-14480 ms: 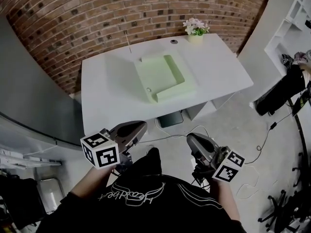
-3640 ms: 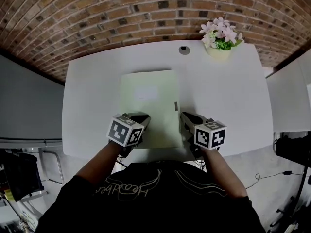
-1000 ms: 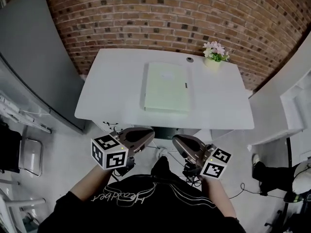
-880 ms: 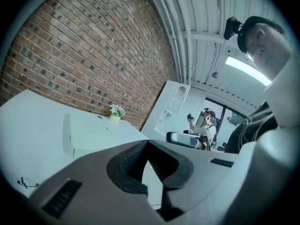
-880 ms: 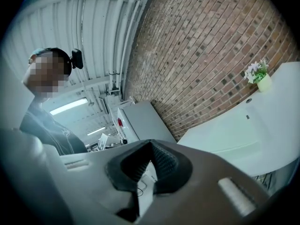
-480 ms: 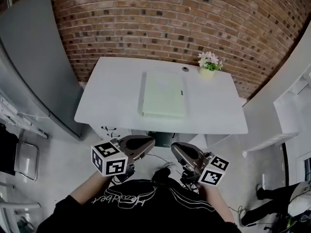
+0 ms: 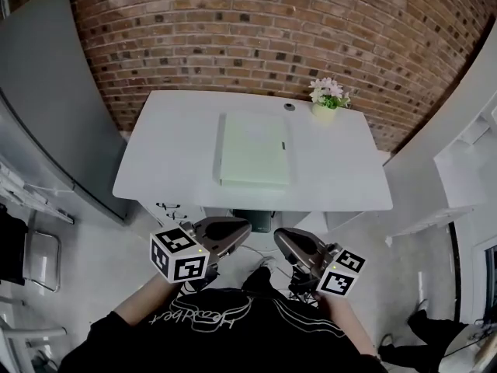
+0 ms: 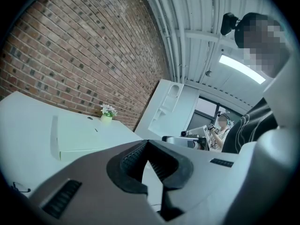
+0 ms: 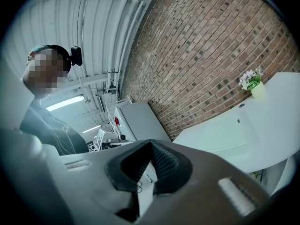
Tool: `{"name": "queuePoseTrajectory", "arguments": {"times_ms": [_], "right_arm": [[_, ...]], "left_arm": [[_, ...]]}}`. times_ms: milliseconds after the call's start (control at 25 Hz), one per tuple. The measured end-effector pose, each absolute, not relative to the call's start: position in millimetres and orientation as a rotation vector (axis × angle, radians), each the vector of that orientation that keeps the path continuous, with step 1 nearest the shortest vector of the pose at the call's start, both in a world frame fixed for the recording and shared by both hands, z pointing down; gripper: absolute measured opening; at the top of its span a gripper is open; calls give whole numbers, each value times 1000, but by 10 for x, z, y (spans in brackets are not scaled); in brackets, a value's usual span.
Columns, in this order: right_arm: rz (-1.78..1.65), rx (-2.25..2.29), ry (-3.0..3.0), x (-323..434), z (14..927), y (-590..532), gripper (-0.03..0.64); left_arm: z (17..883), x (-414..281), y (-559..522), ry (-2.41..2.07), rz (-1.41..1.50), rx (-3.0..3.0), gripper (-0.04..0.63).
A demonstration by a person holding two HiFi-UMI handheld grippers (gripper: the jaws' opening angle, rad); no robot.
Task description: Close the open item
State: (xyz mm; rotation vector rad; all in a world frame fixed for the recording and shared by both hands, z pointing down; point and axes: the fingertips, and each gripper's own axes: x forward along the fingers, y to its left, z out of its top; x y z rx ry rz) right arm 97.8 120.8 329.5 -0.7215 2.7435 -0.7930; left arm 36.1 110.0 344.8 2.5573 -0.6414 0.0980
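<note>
The pale green flat box [image 7: 255, 151] lies shut on the white table [image 7: 171, 154], its lid down flat. I stand well back from the table. My left gripper [image 7: 235, 228] and right gripper [image 7: 283, 238] hover close to my body, over the floor in front of the table, both shut with nothing between the jaws. The box [image 8: 77, 136] appears far off in the left gripper view, beyond the left gripper [image 8: 149, 142]. From the right gripper [image 9: 151, 143] the box [image 9: 225, 136] is likewise distant.
A small flower pot [image 7: 326, 99] stands at the table's far right corner, by a round hole [image 7: 289, 106]. A grey cabinet [image 7: 43, 99] stands to the left, a brick wall [image 7: 256, 29] behind. Another person [image 8: 219, 125] stands far off in the left gripper view.
The box, open at first, is now shut. Both grippers have left it, and over the last second I have drawn a little further back from the table.
</note>
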Motion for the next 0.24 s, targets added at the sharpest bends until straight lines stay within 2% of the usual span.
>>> {"name": "queuePoseTrajectory", "arguments": {"times_ms": [240], "right_arm": [[-802,-754,2734,904,3072,1225,3]], "left_arm": [[3263,329,1092,-609,133,2548,3]]}}
